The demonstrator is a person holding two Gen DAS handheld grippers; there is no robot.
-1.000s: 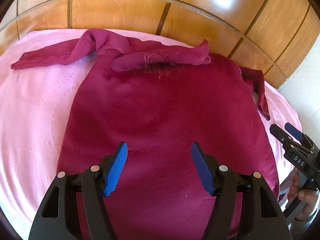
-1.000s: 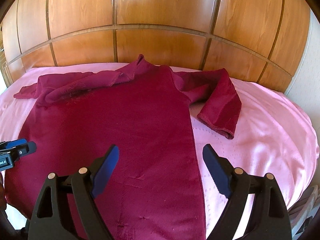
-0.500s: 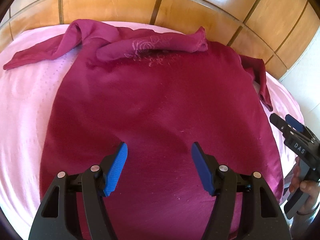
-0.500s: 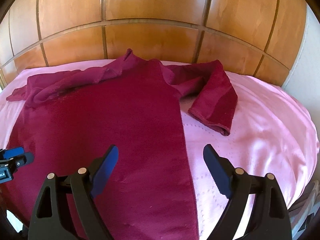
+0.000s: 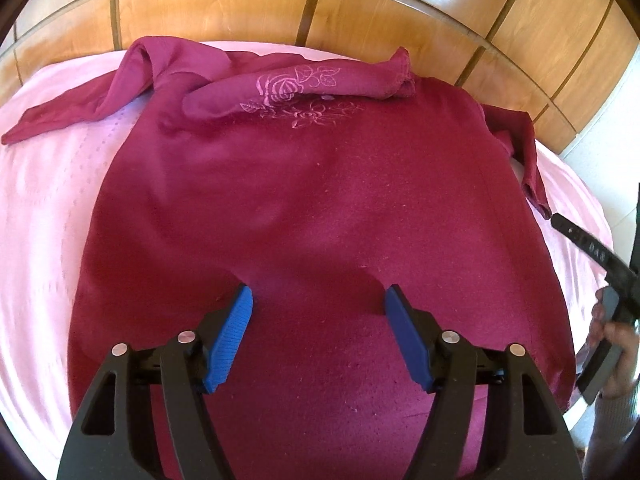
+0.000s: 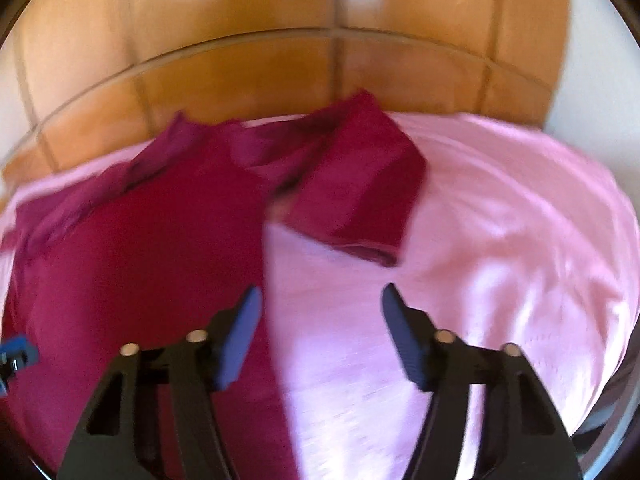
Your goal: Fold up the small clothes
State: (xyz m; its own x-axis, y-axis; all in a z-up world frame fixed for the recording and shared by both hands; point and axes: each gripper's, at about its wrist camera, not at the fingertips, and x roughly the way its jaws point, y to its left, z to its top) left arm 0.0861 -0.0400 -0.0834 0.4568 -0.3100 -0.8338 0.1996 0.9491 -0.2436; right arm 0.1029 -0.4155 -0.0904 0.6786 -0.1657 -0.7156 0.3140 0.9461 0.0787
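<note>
A dark red long-sleeved top (image 5: 312, 208) lies flat on a pink bedspread (image 5: 44, 216), its collar toward the wooden headboard. One sleeve (image 5: 304, 84) with a rose print lies folded across the chest. My left gripper (image 5: 318, 312) hovers open over the lower body of the top, nothing between its blue pads. In the blurred right wrist view the top (image 6: 144, 264) fills the left half and its other sleeve (image 6: 360, 196) lies bent on the bedspread (image 6: 500, 240). My right gripper (image 6: 320, 312) hangs over the top's right edge, jaws closing, nothing pressed between them.
A wooden panelled headboard (image 5: 320, 12) runs along the far side of the bed. A person's hand (image 5: 616, 340) holds the right gripper at the right edge of the left wrist view. A white wall (image 6: 592, 80) stands to the right.
The right gripper has swung to the right, off the body of the top toward its side edge and the bent sleeve, and its jaws have narrowed. The left gripper has barely shifted.
</note>
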